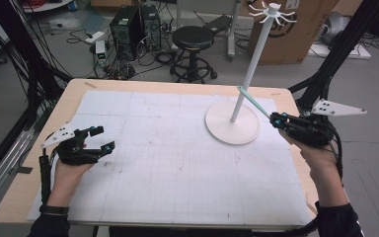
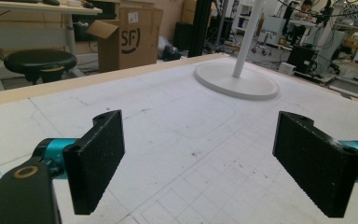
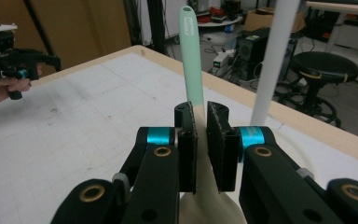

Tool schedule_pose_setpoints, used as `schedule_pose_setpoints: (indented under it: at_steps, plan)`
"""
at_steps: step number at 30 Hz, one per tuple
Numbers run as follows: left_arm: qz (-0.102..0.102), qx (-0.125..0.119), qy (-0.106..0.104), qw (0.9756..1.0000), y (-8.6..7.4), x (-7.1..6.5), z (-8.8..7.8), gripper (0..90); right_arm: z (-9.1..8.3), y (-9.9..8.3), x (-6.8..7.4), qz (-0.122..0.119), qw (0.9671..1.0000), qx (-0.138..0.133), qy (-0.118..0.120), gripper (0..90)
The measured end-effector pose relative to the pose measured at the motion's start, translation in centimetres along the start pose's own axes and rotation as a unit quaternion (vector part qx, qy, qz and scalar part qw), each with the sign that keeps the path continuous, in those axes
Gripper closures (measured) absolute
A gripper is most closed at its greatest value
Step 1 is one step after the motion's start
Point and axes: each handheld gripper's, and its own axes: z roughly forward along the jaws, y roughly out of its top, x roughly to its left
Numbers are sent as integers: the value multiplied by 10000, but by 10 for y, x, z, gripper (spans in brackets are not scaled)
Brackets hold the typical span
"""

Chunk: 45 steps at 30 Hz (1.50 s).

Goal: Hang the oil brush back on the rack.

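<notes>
Now the right gripper [image 3: 200, 140] is clamped on a mint-green spatula [image 3: 189, 56], handle pointing ahead of it, white stand [image 1: 233, 121] just beyond. Left gripper [image 1: 96, 139] rests wide open, holding nothing.

My left gripper [image 1: 103, 139] sits over the tabletop [image 1: 168, 163] at nine o'clock, near the left edge. My right gripper [image 1: 276, 120] is at three o'clock, over the right edge, with the spatula [image 1: 252, 101] between its fingers [image 3: 187, 140], its handle pointing toward eleven o'clock. The stand [image 1: 233, 123] rests on the tabletop at two o'clock, just left of my right gripper. Behind the tabletop, at twelve o'clock, a stool [image 1: 192, 38] stands on the floor.
</notes>
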Motion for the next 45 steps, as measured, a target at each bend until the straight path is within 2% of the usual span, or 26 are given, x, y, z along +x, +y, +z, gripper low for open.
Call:
schedule_pose_setpoints:
  at_steps: [12, 25, 34, 45]
  plan:
    - [3, 17, -8, 10000, -1, -1, 1, 172, -44, 19, -5, -14, 9990, -294, -347, 833]
    - [-1, 23, 1, 10000, -1, -1, 1, 172, -74, 56, -6, -50, 9958, -580, -700, 832]
    - [5, 23, -23, 10000, -1, -1, 2, 172, -83, 80, -6, -52, 9935, -743, -866, 833]
    - [1, 0, -18, 10000, -1, -1, 2, 172, -77, 102, -4, -118, 9918, -802, -989, 833]
